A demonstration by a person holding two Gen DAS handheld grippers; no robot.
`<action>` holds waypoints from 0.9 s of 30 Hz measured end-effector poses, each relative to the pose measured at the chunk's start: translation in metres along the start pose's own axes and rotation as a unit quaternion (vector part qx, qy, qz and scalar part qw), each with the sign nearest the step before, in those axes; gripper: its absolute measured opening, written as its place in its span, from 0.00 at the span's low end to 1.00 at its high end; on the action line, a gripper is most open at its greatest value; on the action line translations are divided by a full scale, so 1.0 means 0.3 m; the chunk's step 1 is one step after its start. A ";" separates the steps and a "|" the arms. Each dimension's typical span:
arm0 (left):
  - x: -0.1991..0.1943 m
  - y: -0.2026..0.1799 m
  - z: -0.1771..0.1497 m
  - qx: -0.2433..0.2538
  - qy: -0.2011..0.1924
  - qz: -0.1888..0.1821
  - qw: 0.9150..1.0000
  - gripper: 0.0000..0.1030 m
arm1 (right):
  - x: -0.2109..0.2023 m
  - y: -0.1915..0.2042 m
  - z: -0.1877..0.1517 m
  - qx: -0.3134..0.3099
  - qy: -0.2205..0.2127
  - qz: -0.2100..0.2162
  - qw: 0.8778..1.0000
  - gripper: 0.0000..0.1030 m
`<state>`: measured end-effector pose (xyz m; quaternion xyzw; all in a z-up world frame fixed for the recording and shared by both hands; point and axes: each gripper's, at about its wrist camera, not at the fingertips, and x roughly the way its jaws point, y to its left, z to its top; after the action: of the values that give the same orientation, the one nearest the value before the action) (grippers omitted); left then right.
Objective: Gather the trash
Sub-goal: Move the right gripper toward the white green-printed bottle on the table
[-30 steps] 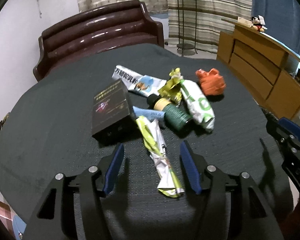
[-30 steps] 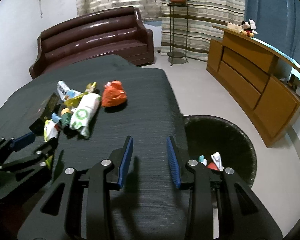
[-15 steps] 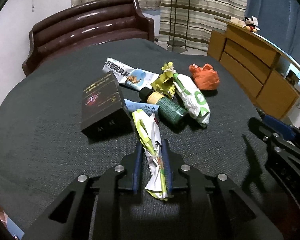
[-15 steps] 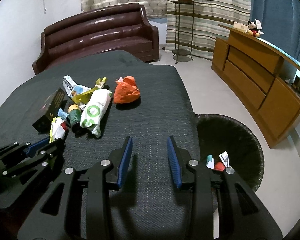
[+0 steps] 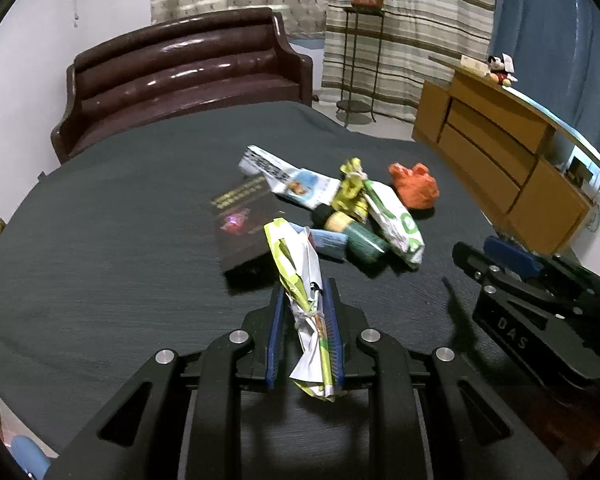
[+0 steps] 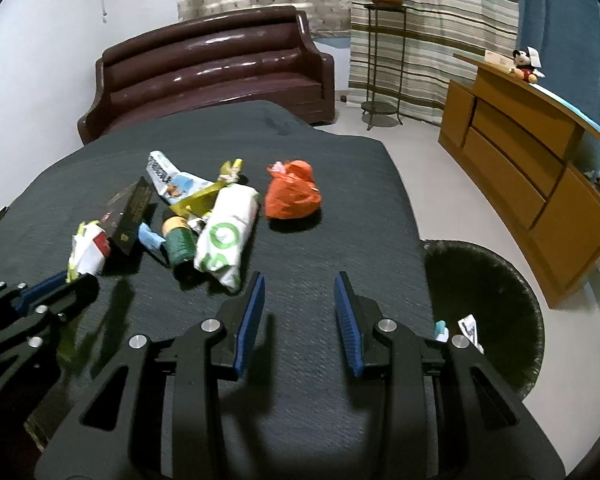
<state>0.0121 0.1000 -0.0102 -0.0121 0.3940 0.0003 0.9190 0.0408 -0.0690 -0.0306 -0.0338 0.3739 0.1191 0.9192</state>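
While half a second ago the twisted green-and-white wrapper [image 5: 306, 304] lay flat on the worktop [image 5: 100, 264] with the left claw [image 5: 305, 300] already pressed onto it, it now hangs pinched between the blue pads [image 5: 276, 332], its far end tipped up above the black box [image 5: 240, 226] and its crumpled near end hanging below the claw. In the right wrist view the left claw [image 6: 50, 286] shows at the worktop's left edge with the wrapper [image 6: 86, 252] sticking out of it.

The rest of the trash has kept its place in a cluster toward the far side of the worktop: the black box, a printed blue-and-white packet [image 5: 288, 178], a yellow wrapper [image 5: 350, 190], a dark green bottle [image 5: 354, 234] on its side, a white bag with green print [image 5: 396, 220] touching it, and an orange plastic bag [image 5: 414, 188] a little apart toward the right edge.

The right claw [image 6: 300, 318] hovers spread and empty over the worktop's near right part, much as before. Just off the right edge, on the floor, stands a black waste bin [image 6: 512, 280] with a few scraps [image 6: 468, 326] inside.
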 end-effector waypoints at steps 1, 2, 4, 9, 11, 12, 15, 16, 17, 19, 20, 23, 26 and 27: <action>-0.005 0.006 0.002 -0.001 -0.003 0.004 1.000 0.20 | 0.004 0.008 0.003 -0.001 0.000 0.002 1.000 0.34; -0.010 0.020 0.003 -0.002 -0.006 0.009 1.000 0.20 | 0.006 0.016 0.007 -0.003 -0.001 0.004 1.000 0.35; -0.014 0.046 0.005 -0.006 -0.010 0.016 1.000 0.20 | 0.011 0.030 0.014 -0.006 -0.001 0.007 1.000 0.35; -0.004 0.124 0.024 -0.022 -0.012 0.036 0.999 0.20 | 0.024 0.059 0.032 -0.013 -0.004 0.013 1.000 0.40; 0.002 0.164 0.029 -0.030 -0.013 0.046 0.998 0.20 | 0.031 0.074 0.043 -0.017 -0.005 0.015 1.000 0.40; 0.004 0.182 0.033 -0.033 -0.014 0.051 0.998 0.20 | 0.036 0.081 0.049 -0.019 -0.005 0.016 1.000 0.40; 0.018 0.229 0.047 -0.043 -0.015 0.065 0.997 0.20 | 0.050 0.099 0.063 -0.023 -0.003 0.018 1.000 0.40; 0.025 0.249 0.053 -0.047 -0.016 0.071 0.996 0.20 | 0.057 0.106 0.069 -0.023 -0.002 0.019 1.000 0.40; 0.028 0.262 0.057 -0.049 -0.016 0.074 0.996 0.20 | 0.067 0.113 0.075 -0.024 0.000 0.021 1.000 0.40; 0.040 0.290 0.066 -0.055 -0.015 0.080 0.995 0.20 | 0.081 0.123 0.083 -0.025 0.003 0.022 0.999 0.40; 0.050 0.307 0.070 -0.059 -0.013 0.082 0.995 0.20 | 0.090 0.130 0.088 -0.026 0.004 0.021 0.999 0.40; 0.066 0.330 0.073 -0.063 -0.010 0.086 0.994 0.20 | 0.116 0.147 0.101 -0.031 0.010 0.016 0.999 0.40; 0.088 0.346 0.075 -0.065 -0.006 0.086 0.994 0.20 | 0.138 0.150 0.113 -0.031 0.018 0.011 0.999 0.40; 0.091 0.347 0.074 -0.066 -0.005 0.086 0.994 0.20 | 0.145 0.151 0.115 -0.031 0.020 0.010 0.999 0.40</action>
<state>0.0461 0.2042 -0.0169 -0.0387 0.3885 0.1053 0.9146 0.0833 -0.0114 -0.0347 -0.0611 0.3890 0.1393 0.9086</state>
